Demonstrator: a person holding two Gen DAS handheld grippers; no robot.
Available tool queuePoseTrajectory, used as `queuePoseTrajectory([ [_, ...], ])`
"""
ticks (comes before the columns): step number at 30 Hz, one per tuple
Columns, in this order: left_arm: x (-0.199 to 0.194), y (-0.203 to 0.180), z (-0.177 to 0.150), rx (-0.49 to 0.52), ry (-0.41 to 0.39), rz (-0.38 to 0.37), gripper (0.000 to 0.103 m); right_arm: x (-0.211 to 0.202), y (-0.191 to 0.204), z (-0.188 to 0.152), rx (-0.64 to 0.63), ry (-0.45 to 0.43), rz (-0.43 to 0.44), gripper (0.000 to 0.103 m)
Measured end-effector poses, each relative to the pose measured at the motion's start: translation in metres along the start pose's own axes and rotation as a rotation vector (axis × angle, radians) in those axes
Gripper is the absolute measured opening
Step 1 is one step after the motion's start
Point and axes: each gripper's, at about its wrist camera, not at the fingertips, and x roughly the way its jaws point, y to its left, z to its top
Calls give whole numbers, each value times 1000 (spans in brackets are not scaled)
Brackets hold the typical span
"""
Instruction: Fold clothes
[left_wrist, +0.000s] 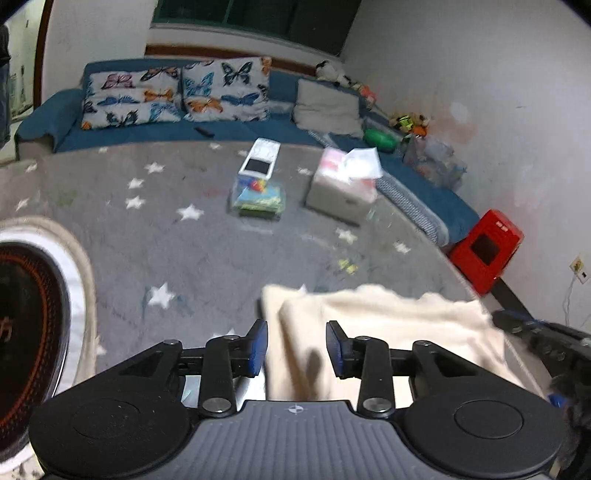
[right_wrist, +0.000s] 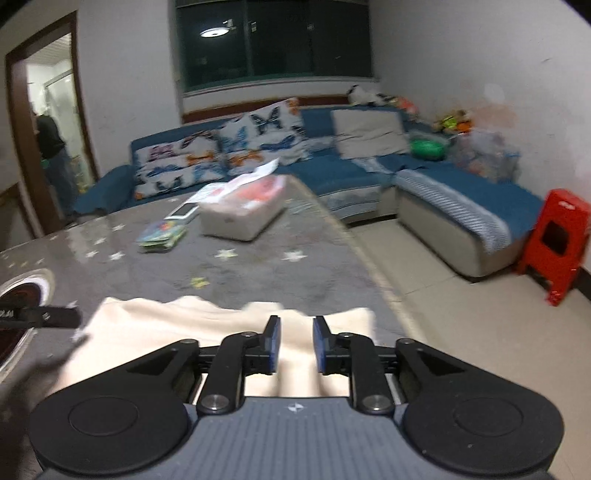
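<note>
A cream-coloured garment lies bunched on the grey star-patterned table. My left gripper is open, its blue pads on either side of the cloth's left part without closing on it. In the right wrist view the same cream garment spreads across the near table edge. My right gripper is open with a narrower gap, over the cloth's right part. The other gripper shows as a dark bar at the left and at the right.
A white storage box with papers, a stack of colourful books and a white tablet sit further back on the table. A round black-and-white cooker is at the left. A blue sofa and a red stool stand beyond.
</note>
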Motion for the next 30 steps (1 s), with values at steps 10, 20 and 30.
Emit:
queuePoseTrajectory([
  [10, 31, -33, 9, 90, 29, -68, 31, 44, 11, -1, 21, 44, 8, 27],
  [20, 75, -48, 8, 132, 80, -56, 28, 49, 18, -3, -41, 52, -10, 32],
  [30, 72, -52, 6, 145, 74, -35, 28, 31, 36, -16, -107, 61, 24, 38],
])
